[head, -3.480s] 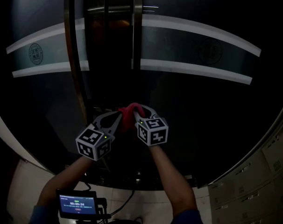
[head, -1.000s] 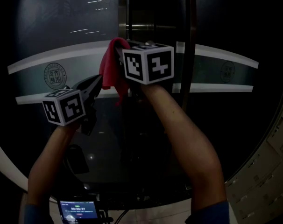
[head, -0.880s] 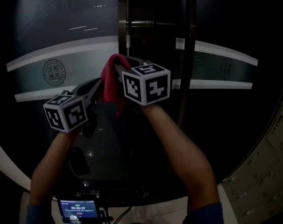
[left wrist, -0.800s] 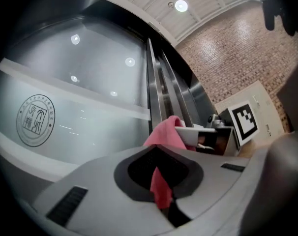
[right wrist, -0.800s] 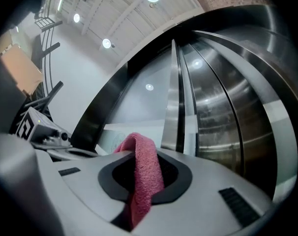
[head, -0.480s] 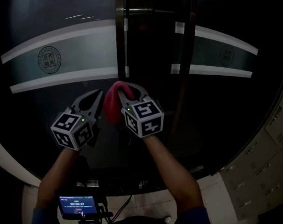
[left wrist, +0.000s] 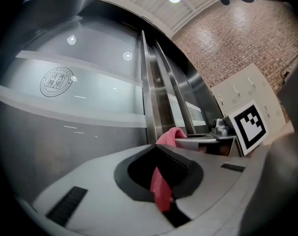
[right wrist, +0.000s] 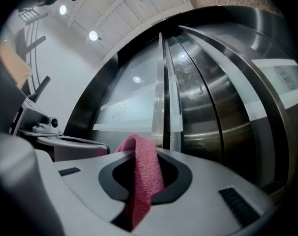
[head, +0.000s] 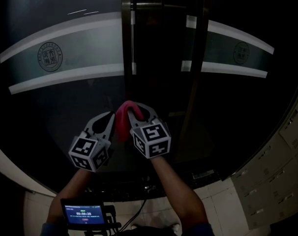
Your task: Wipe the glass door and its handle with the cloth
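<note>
Item nearest the wearer: small monitor [head: 82, 214], screen lit, low at the person's front. Next out, left tongs [head: 108, 122], jaws pressed together on a thin tail of the red cloth [head: 123, 123], which shows in the left gripper view as a strip caught in the oval gap. Just beside them, right tongs [head: 135, 111], jaws likewise closed, nipping the thick towelling fold that humps over the tips and hangs down through the gap. The cloth is thus held short between the two tools, low on the door, directly before the foot of the left vertical steel handle [head: 126, 43]; whether fabric touches metal cannot be told. Beyond: dark glass door [head: 55, 112], crossed by a frosted band [head: 90, 45] with pale edges, round seal [head: 49, 56] on the left leaf. Second upright handle [head: 203, 53] on the right leaf. Pale lockers [head: 277, 181] at far right. Handling note, offered as judgement: the step in hand appears to be the wipe along the left bar. It is best done with the cloth bearing part-way round the bar and both tongs clamped firmly so neither tail slips. Travel should follow the bar's line at even pressure, hard jaw tips kept off steel and glass — towelling alone in contact. The panes would then want broad, overlapping passes.
</note>
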Tool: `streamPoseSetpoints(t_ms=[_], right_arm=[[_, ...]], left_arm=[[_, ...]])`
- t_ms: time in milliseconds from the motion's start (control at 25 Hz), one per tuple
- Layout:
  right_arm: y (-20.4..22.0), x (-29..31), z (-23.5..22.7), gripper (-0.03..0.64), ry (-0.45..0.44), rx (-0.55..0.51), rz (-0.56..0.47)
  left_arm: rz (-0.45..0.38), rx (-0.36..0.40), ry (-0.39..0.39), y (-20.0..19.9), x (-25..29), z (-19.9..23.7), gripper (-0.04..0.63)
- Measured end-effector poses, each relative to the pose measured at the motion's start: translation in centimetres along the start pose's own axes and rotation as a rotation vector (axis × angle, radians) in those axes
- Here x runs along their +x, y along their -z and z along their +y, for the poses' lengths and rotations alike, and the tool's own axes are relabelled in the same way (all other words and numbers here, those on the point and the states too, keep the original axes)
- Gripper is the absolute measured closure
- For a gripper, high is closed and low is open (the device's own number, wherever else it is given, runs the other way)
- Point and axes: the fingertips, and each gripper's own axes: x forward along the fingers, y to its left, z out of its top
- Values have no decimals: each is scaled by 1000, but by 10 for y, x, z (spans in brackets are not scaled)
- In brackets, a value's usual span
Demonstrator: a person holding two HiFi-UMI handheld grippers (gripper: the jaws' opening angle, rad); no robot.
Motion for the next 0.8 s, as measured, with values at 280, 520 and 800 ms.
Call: streamPoseSetpoints(t_ms=[280,520,800], right_arm=[[-10,-35,22,584,-29,-102,-44],[-3,-78,31,584,-52,-113,-31],[-7,-144,36,584,-90,-107,-34]], left_arm=[[-9,75,12,2,-13,-20,588],[6,51,-14,14,-37,-37,588],[10,27,-81,11,-73,-66,588]])
